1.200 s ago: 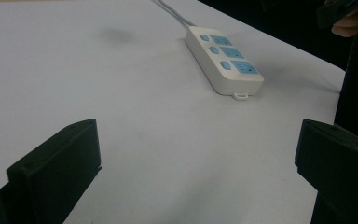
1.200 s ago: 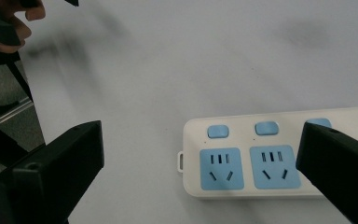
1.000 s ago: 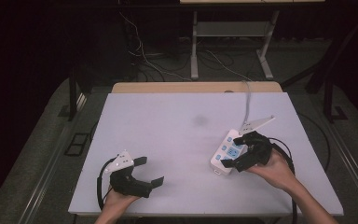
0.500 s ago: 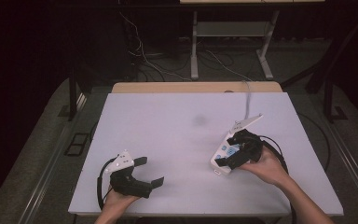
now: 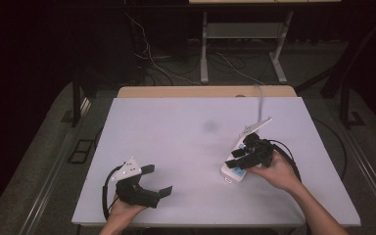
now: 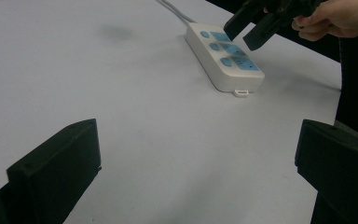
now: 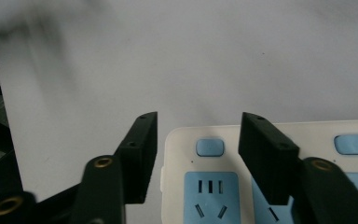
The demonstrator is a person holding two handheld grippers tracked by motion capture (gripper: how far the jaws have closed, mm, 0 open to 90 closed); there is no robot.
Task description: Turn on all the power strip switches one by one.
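- Since a second ago, my right claw (image 5: pixel 237 157) has slid down the power strip (image 5: pixel 235 166) toward its near end; my left claw (image 5: pixel 157 179) hasn't budged.
- Right claw: jaws spread, hovering over the strip's end, one jaw off its edge and one over the blue sockets. Not pinching anything.
- Left claw: jaws wide apart, nothing between them, parked at the near-left of the tabletop (image 5: pixel 176 127).
- Power strip lies flat on the right half, white body, blue buttons and sockets. Its cord (image 5: pixel 260 100) runs off the far edge.
- Faint dark smudge (image 5: pixel 209 126) mid-tabletop, well apart from both claws.
- Open white surface between the claws and across the far-left half.
- Strip's near end sits back from the near edge.
- Floor cables (image 5: pixel 149 63) and a stand's legs (image 5: pixel 204 54) lie beyond the far edge.
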